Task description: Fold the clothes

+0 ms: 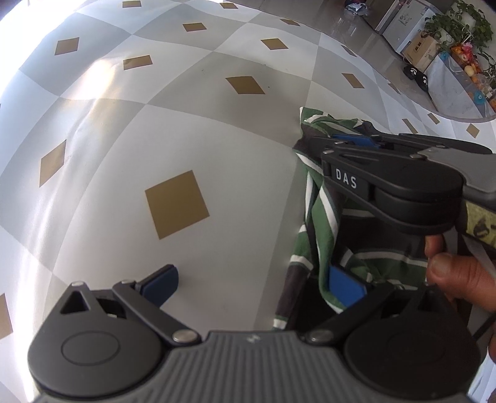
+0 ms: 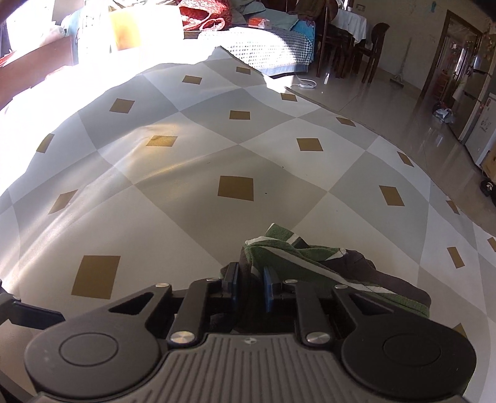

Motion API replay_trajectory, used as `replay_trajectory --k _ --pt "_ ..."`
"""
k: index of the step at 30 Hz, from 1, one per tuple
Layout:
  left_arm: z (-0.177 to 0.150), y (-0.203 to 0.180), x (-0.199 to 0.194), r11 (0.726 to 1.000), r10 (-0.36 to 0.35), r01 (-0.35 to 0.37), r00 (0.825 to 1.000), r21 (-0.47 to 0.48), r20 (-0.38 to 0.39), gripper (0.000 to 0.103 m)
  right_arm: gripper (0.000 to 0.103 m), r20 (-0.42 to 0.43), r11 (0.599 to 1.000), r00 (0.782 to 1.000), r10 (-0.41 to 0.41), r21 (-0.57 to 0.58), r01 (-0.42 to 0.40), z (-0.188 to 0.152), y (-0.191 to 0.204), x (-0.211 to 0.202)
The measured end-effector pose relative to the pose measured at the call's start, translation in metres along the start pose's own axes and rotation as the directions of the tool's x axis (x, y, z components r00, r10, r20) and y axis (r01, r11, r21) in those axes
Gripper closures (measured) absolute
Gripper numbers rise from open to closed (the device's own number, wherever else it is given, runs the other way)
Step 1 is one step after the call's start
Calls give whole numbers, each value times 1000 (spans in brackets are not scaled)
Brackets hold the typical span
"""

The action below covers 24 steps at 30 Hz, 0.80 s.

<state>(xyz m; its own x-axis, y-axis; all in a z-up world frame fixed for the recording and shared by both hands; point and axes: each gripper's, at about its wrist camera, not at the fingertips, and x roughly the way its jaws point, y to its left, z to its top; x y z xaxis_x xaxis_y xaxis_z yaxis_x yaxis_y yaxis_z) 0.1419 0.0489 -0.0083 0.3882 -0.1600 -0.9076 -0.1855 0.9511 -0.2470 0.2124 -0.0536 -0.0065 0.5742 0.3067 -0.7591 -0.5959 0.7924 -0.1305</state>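
Two grippers: right gripper (image 2: 251, 283) jaws clenching soft striped knit garment (image 2: 297, 260), left gripper (image 1: 252, 286) jaws released.

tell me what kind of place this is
Most likely a home's living and dining room: a checked mat on a glossy floor, a dining table with chairs, and a fridge by the wall.

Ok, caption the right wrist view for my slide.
Right gripper shut on a striped garment above the checkered mat.
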Motion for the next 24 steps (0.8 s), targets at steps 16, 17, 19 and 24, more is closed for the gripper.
replay_trajectory --k 16,17,19,24 --pt "6 6 -1 997 40 -40 999 -62 8 0 87 204 902 974 -101 432 3 1 -56 -27" --pt "7 7 -1 997 48 -47 999 -65 10 0 82 200 901 975 -98 435 1 0 -56 -26" --pt "7 9 -1 996 54 -53 998 -75 14 0 71 210 904 973 -100 427 1 1 -56 -31" --pt "7 12 -5 992 57 -54 998 -111 26 0 71 196 910 977 -88 414 -1 -1 -58 -38"
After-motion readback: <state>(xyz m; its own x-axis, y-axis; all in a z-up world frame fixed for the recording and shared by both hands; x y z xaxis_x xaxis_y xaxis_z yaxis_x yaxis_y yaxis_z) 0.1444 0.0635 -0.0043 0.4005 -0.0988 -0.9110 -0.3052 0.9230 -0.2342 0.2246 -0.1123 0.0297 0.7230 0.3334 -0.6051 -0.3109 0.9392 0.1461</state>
